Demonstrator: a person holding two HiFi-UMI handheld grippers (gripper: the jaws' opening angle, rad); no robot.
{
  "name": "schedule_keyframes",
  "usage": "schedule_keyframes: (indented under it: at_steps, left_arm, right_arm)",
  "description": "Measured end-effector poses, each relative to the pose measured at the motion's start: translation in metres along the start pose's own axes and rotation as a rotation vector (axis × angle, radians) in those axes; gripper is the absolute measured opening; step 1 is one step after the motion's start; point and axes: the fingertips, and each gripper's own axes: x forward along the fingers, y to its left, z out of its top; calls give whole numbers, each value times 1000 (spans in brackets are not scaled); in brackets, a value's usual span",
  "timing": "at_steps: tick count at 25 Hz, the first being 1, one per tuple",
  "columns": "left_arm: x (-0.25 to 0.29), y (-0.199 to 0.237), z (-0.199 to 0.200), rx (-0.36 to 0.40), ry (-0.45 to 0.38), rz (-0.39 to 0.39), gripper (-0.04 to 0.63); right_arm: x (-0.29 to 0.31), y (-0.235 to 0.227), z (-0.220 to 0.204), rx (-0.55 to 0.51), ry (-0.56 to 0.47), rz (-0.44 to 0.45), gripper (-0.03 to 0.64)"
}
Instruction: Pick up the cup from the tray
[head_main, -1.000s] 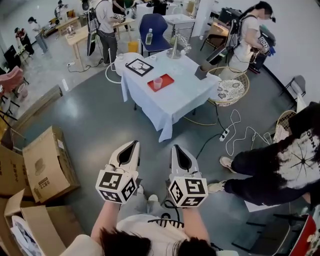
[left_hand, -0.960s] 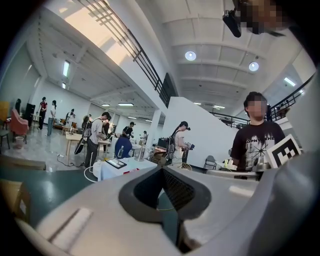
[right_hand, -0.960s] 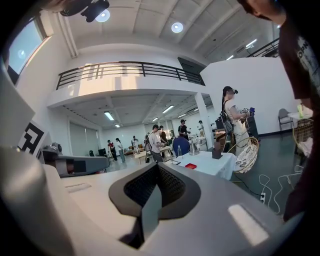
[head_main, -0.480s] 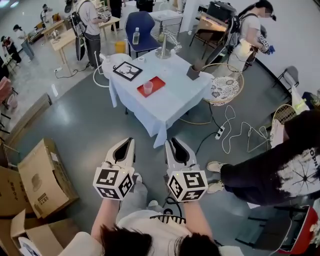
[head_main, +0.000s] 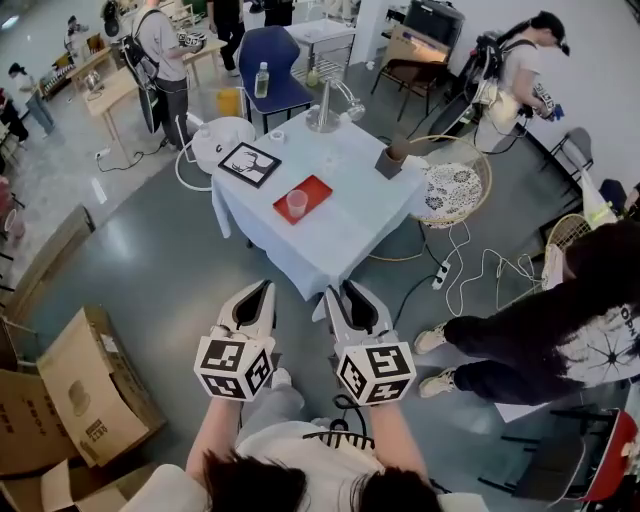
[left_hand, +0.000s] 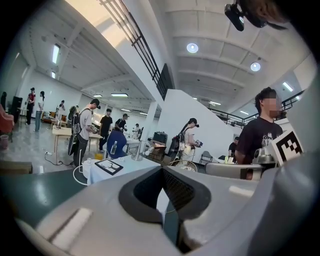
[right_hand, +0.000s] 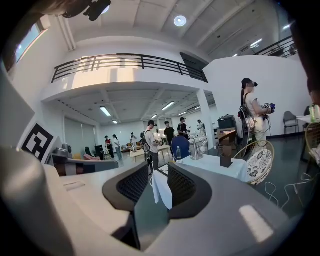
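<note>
Cup: a small clear cup (head_main: 296, 203) stands upright on the tray, toward the worktop's near left corner, with nothing touching it.
Tray: a flat red tray (head_main: 318, 187) lies on the worktop's cloth, clear of the other things, so the cup can be reached from the near edge.
Worktop: it is draped in a white cloth (head_main: 350, 230). A framed picture (head_main: 249, 163) lies at its left end and a dark box (head_main: 390, 160) stands at its far right.
Left tool (head_main: 267, 286): clenched and empty, it is held level and aimed at the worktop but well short of it.
Right tool (head_main: 340, 291): released partway, its jaws have just been opening. Nothing is between the pads; only the worktop's hanging cloth shows far off through the gap. It was probably parted early so it is ready for the cup.
Stage: approach, by my reading. Both tools are side by side over the floor, in front of the worktop's near corner.
Next move: likely close in on the worktop, widen the right tool and bring it level with the cup's wall.
Risk: a light cup could tip if nudged. A cable (head_main: 440, 275) trails on the floor to the worktop's right.
</note>
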Motion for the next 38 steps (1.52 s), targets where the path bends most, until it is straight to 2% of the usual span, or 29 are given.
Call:
schedule_keyframes:
  at_steps: [5, 9, 14, 22, 29, 34, 38]
  left_arm:
    - [27, 29, 9, 20, 24, -31, 0]
    - [43, 47, 17, 35, 28, -44, 0]
    - [59, 65, 16, 30, 51, -43, 0]
    - [108, 86, 9, 24, 79, -35, 0]
    - [159, 106, 9, 2, 88, 20, 0]
    - [201, 115, 0, -29, 93, 62, 0]
    - [229, 117, -2, 37, 117, 87, 0]
  right_arm:
    - [36, -3, 6, -5, -14, -25, 171]
    - [61, 0, 13, -28, -38, -4, 256]
    - [88, 1, 19, -70, -48, 4, 305]
    - [137, -27, 12, -78, -15, 19, 339]
    - [187, -63, -1, -108, 33, 64, 342]
    - [220, -93, -6, -92, 70, 103, 347]
    - [247, -114, -6, -108, 87, 138, 354]
